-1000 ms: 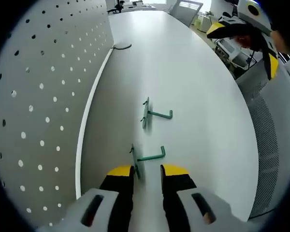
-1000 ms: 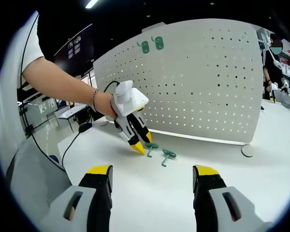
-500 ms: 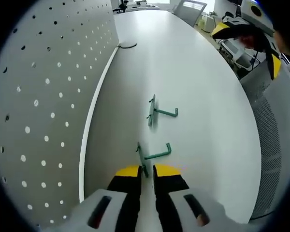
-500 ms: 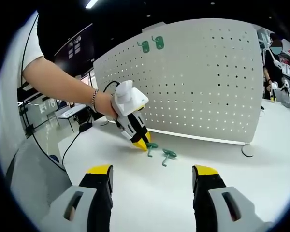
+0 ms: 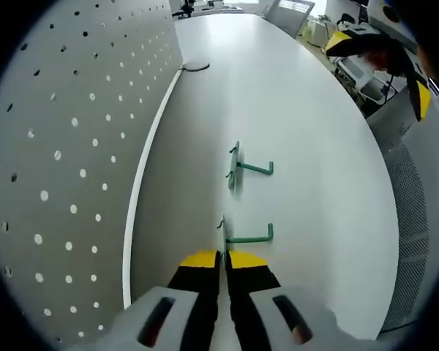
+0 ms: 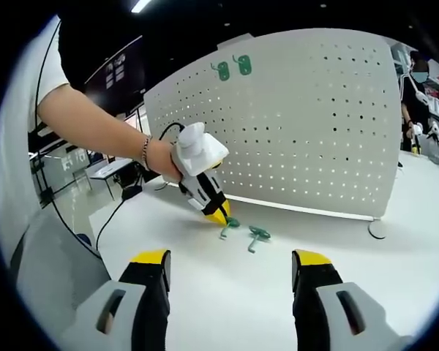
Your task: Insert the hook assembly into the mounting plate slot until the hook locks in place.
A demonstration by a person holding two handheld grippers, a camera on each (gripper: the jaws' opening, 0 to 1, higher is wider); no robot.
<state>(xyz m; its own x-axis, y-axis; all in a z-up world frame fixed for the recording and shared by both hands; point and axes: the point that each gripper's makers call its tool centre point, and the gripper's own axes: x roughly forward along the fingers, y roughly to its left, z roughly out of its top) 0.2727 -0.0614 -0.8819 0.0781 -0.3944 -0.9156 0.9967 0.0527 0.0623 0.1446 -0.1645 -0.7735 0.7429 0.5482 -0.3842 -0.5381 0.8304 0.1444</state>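
Observation:
Two green hook assemblies lie on the white table. In the left gripper view my left gripper is shut on the flat plate of the near hook, whose arm points right. The far hook lies apart, further along the table. The perforated white mounting plate stands upright at the left. In the right gripper view my left gripper pinches the near hook on the table; the second hook rests beside it. My right gripper stands open over bare table. Two green hooks hang high on the mounting plate.
A black cable lies by the plate's far foot. A round foot of the plate rests on the table at the right. A mesh chair back stands along the table's right edge. A person stands far right.
My left gripper has gone from open around the near hook's plate to shut on it. The hook's arm has swung level. The right gripper has stayed still.

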